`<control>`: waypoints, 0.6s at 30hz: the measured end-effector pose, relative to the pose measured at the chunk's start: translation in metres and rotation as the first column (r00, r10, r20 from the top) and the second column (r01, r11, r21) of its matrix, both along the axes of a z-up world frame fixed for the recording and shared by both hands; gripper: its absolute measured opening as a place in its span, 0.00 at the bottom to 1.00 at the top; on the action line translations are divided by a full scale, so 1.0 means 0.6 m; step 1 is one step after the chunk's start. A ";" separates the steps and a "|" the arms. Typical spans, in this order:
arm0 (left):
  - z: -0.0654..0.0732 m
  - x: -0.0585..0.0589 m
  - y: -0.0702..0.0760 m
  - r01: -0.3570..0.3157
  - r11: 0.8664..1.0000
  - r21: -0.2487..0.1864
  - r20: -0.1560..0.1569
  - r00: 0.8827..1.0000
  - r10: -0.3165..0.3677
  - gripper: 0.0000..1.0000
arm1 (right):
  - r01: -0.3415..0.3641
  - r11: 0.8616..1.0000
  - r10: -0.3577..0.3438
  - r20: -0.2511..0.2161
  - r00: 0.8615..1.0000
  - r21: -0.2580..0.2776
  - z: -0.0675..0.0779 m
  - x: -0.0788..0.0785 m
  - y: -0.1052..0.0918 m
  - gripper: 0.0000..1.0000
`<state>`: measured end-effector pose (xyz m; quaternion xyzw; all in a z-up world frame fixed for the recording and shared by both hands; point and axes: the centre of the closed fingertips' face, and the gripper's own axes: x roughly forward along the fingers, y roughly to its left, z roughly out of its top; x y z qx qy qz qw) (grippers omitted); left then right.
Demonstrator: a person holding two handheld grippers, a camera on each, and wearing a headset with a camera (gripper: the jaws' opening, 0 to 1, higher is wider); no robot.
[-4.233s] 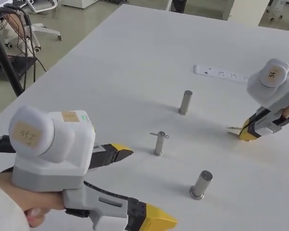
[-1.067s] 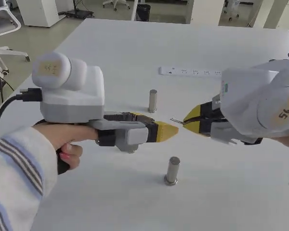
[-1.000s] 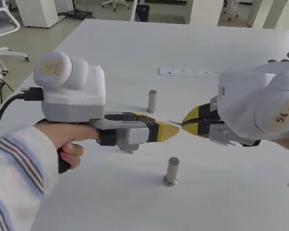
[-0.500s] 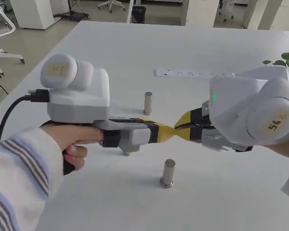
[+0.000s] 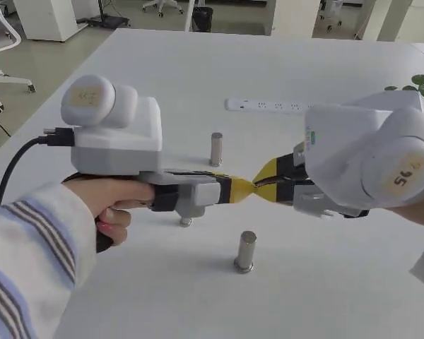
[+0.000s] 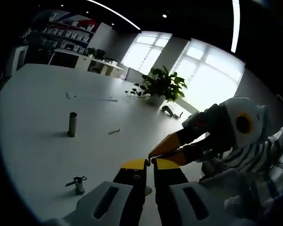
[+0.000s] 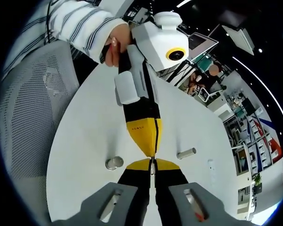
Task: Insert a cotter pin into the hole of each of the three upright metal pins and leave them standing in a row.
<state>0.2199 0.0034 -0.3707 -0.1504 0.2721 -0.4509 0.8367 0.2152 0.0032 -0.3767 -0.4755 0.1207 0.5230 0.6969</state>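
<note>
My left gripper (image 5: 248, 189) and right gripper (image 5: 258, 188) meet tip to tip above the white table (image 5: 162, 70). The right one is shut on a small cotter pin (image 7: 152, 166), whose end touches the left gripper's shut tips (image 6: 150, 162); whether they pinch it I cannot tell. One bare upright metal pin (image 5: 216, 149) stands at the far side and another (image 5: 246, 251) nearer to me. A third pin (image 6: 78, 184), with a cotter pin through its top, stands under the left gripper, its base (image 5: 186, 221) showing. A loose cotter pin (image 6: 114, 132) lies on the table.
A white power strip (image 5: 268, 106) lies at the far side of the table. A potted plant (image 6: 161, 84) stands by the table's right edge. Office chairs and cabinets sit on the floor beyond the table.
The right gripper has brought the cotter pin leftward until its tips meet the left gripper's tips. The left gripper has stayed over the middle pin. My head camera shifted slightly.
</note>
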 end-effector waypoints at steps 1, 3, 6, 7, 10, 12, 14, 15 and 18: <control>-0.001 0.002 0.001 -0.005 1.000 0.000 -0.001 1.000 0.005 0.00 | -0.001 1.000 0.001 0.001 1.000 0.000 0.000 0.000 0.000 0.00; -0.002 0.002 0.000 -0.009 1.000 -0.020 -0.022 1.000 0.009 0.00 | -0.001 1.000 0.001 0.000 1.000 -0.002 0.000 -0.001 0.000 0.00; -0.004 -0.001 -0.001 -0.003 1.000 -0.022 -0.034 0.999 0.003 0.00 | -0.007 1.000 0.007 -0.001 1.000 -0.005 -0.001 -0.003 0.001 0.00; -0.004 -0.002 -0.002 -0.001 1.000 -0.021 -0.035 0.999 0.000 0.00 | -0.009 1.000 0.009 -0.001 1.000 -0.006 -0.001 -0.004 0.001 0.00; -0.006 -0.006 -0.001 0.017 1.000 -0.019 -0.042 0.999 -0.018 0.00 | -0.015 1.000 0.015 -0.003 1.000 -0.006 -0.001 -0.007 0.003 0.00; -0.006 -0.006 -0.001 0.019 1.000 -0.011 -0.033 0.999 -0.019 0.00 | -0.017 1.000 0.017 0.001 1.000 -0.007 -0.002 -0.007 0.003 0.00; -0.006 -0.007 -0.002 0.019 1.000 -0.001 -0.019 1.000 -0.019 0.00 | -0.017 1.000 0.017 0.001 1.000 -0.009 -0.002 -0.007 0.003 0.00; -0.006 -0.008 -0.002 0.018 1.000 -0.001 -0.016 1.000 -0.018 0.00 | -0.016 1.000 0.016 0.001 1.000 -0.010 -0.002 -0.007 0.002 0.00; -0.005 -0.009 -0.003 0.004 1.000 -0.019 -0.045 0.999 -0.005 0.00 | -0.015 1.000 0.015 0.000 1.000 -0.009 -0.002 -0.008 0.001 0.00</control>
